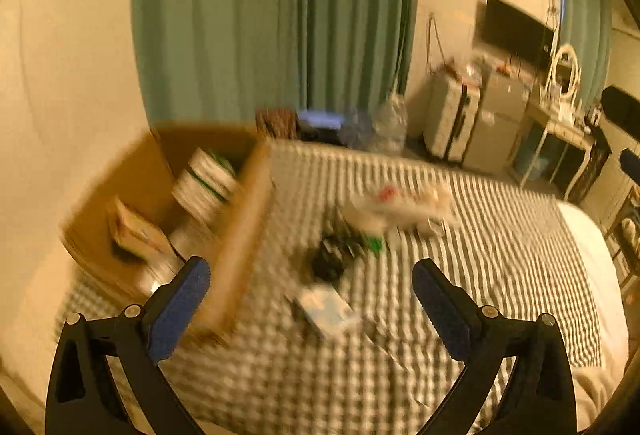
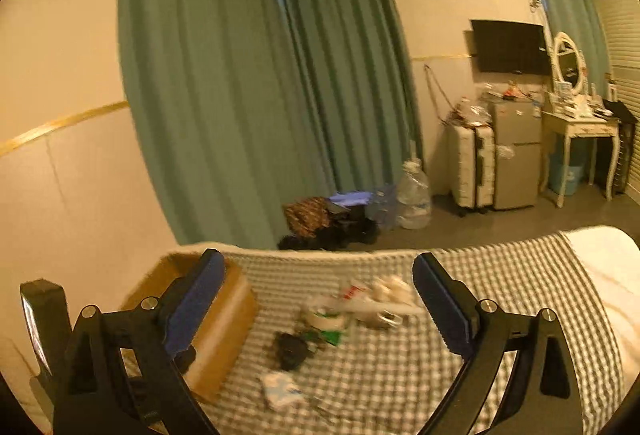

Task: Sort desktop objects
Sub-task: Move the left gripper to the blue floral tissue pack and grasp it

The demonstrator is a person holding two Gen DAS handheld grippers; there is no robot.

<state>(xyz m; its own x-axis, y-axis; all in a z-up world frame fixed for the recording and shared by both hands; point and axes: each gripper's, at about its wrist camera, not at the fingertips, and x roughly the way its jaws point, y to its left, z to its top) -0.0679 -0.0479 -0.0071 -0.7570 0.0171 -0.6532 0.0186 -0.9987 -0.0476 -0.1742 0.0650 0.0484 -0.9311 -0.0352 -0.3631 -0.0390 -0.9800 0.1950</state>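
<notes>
A cardboard box [image 1: 240, 235] sits at the left on a checked cloth [image 1: 500, 255]; it holds several packets [image 1: 204, 183]. It also shows in the right wrist view [image 2: 224, 335]. Loose items lie on the cloth: a black object [image 1: 330, 261], a white-blue packet [image 1: 328, 309], a pale wrapper pile [image 1: 400, 207]. In the right wrist view these are the black object [image 2: 292, 351], the packet [image 2: 282, 391], a tape roll [image 2: 326, 317] and wrappers [image 2: 380, 299]. My left gripper [image 1: 310, 275] is open and empty above the cloth. My right gripper [image 2: 318, 271] is open and empty.
Green curtains [image 2: 248, 95] hang behind. On the floor stand a water jug [image 2: 414, 195], bags [image 2: 308, 215], a suitcase [image 2: 470, 167], a small fridge [image 2: 516, 155] and a dressing table [image 2: 580, 131]. The left wrist view is blurred.
</notes>
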